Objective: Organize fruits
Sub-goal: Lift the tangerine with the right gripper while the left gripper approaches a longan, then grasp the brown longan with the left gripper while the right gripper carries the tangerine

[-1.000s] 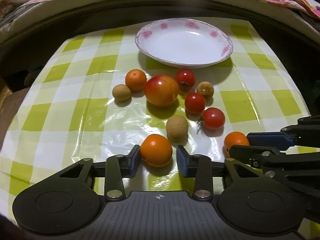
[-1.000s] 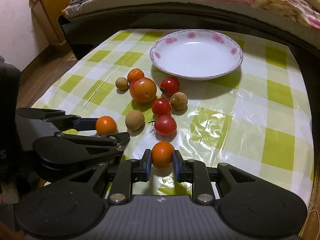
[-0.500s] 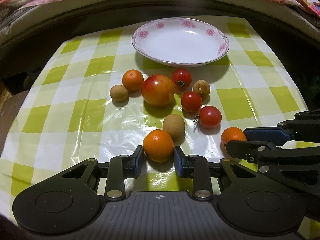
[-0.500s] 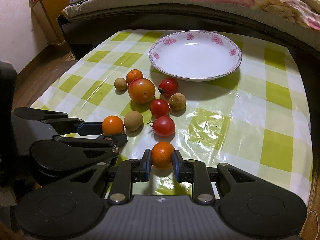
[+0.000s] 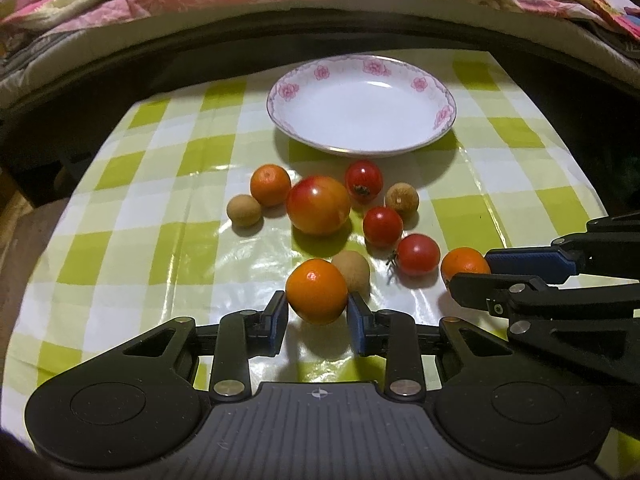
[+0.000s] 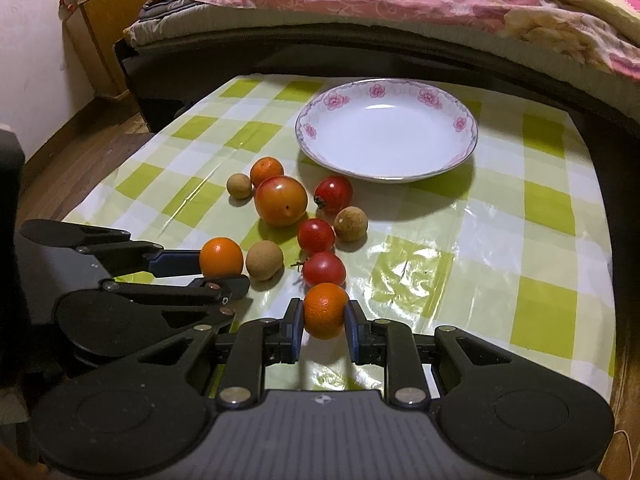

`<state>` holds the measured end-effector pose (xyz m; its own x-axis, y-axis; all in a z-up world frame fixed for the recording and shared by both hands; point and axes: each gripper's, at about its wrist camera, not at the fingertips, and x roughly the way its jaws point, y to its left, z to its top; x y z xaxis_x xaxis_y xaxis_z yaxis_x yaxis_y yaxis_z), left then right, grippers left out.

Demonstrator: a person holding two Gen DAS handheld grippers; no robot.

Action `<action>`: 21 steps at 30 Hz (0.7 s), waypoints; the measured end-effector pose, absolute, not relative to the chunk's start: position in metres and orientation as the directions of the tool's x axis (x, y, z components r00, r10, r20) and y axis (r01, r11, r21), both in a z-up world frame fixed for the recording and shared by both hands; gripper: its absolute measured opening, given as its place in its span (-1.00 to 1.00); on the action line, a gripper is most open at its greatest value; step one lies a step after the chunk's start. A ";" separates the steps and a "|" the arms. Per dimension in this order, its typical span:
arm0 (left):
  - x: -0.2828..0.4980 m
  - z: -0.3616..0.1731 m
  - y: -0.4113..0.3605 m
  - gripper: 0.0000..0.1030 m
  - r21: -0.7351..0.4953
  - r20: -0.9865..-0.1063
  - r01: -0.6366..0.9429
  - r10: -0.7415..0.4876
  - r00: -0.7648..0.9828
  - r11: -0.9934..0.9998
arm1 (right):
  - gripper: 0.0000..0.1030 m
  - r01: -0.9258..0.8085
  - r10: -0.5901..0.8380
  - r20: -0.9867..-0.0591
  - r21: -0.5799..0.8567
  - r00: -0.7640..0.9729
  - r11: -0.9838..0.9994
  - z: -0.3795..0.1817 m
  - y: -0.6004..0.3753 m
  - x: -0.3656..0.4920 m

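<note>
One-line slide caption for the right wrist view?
Right claw grips a small orange; left claw grips another; empty flowered plate waits beyond.

left gripper (image 5: pixel 317 312): tipped down toward the table, two blue pads squeezing a small orange fruit (image 5: pixel 316 296) | right gripper (image 6: pixel 323 327): tipped down the same way, pads squeezing another orange fruit (image 6: pixel 325 310) | the two grippers sit side by side, close together

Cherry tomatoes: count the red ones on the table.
3. One sits nearest the plate, one beside the big tomato, one closest to the right gripper. None look hidden.
</note>
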<state>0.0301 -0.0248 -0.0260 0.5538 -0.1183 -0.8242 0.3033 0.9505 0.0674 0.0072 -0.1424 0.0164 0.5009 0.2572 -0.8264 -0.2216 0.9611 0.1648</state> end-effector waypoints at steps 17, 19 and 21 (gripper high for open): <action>0.042 -0.005 -0.035 -0.25 0.118 -0.776 0.296 -0.098 0.623 0.948 | -0.48 -0.198 0.222 -0.792 0.130 0.568 0.971 0.032 -0.145 0.021; 0.045 -0.003 -0.037 -0.25 0.118 -0.773 0.297 -0.100 0.627 0.948 | -0.48 -0.191 0.215 -0.789 0.125 0.575 0.974 0.033 -0.147 0.024; 0.047 -0.002 -0.039 -0.25 0.117 -0.769 0.296 -0.102 0.630 0.948 | -0.48 -0.184 0.211 -0.786 0.126 0.581 0.975 0.035 -0.149 0.027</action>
